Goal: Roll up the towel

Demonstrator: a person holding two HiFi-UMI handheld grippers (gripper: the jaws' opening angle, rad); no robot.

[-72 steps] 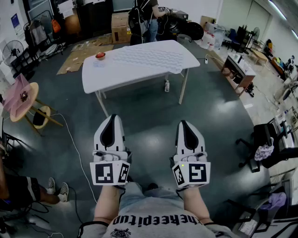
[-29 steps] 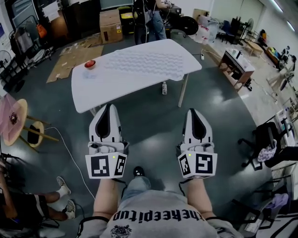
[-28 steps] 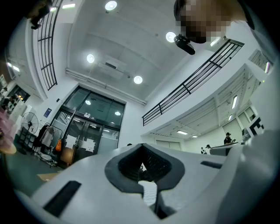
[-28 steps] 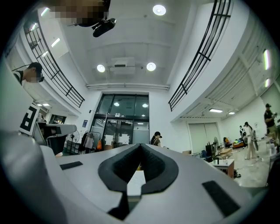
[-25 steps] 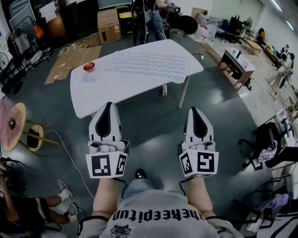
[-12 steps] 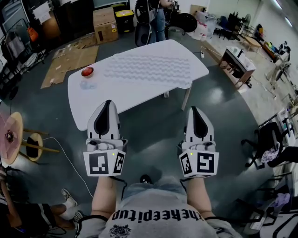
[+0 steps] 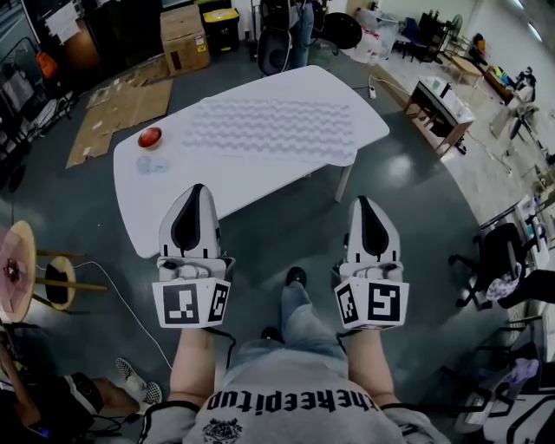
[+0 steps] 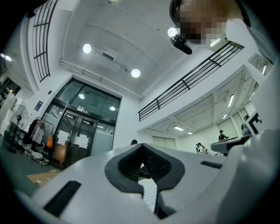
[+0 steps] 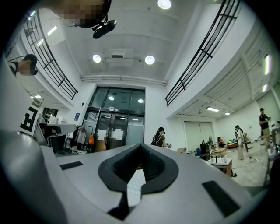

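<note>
A white towel [image 7: 270, 130] with a wavy texture lies flat on the white table [image 7: 165, 186], towards its far right part in the head view. My left gripper [image 7: 193, 192] hangs shut and empty, its tip over the table's near edge. My right gripper [image 7: 369, 205] is shut and empty too, over the floor near the table's front right leg. Both point slightly upward. Through the closed jaws a strip of the towel [image 8: 150, 192] shows in the left gripper view, and the same towel [image 9: 136, 183] shows in the right gripper view.
A red bowl [image 7: 150, 137] and a small clear object [image 7: 150, 163] sit on the table's left part. A person [image 7: 286, 26] stands beyond the table's far side near cardboard boxes [image 7: 182, 36]. A round stool [image 7: 17, 273] stands at the left, a desk [image 7: 442, 104] and chairs at the right.
The table has come closer in the head view as I walk towards it. Both grippers stay shut and have moved forward, the left one reaching the table's near edge.
</note>
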